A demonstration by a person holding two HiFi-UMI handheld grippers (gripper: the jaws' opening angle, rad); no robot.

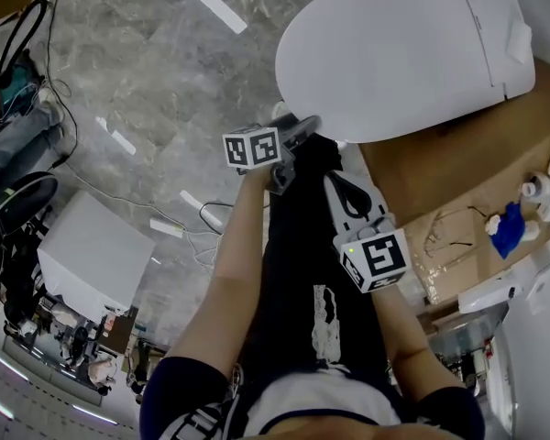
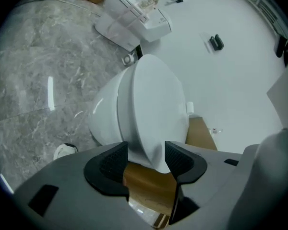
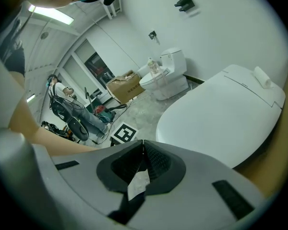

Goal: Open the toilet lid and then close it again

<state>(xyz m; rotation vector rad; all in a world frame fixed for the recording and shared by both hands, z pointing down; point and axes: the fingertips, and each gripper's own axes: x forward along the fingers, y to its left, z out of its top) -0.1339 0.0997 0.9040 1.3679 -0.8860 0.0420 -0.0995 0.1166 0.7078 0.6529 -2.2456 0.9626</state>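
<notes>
The white toilet (image 1: 403,53) stands at the upper right of the head view with its lid (image 2: 153,109) down. My left gripper (image 1: 302,126) is at the lid's front edge. In the left gripper view its jaws (image 2: 146,150) stand wide apart with the lid's front tip between them, and the pads do not press on it. My right gripper (image 1: 344,191) hangs lower, short of the toilet, over the person's dark clothing. Its jaws (image 3: 143,145) are shut with nothing between them, and the lid (image 3: 221,114) lies ahead to the right.
The toilet sits on a brown cardboard-coloured base (image 1: 458,163). A second white toilet (image 2: 134,18) stands further off by the wall. A white box (image 1: 92,250), cables (image 1: 197,218) and clutter lie on the grey marble floor to the left. Small items, one blue (image 1: 509,227), lie at the right.
</notes>
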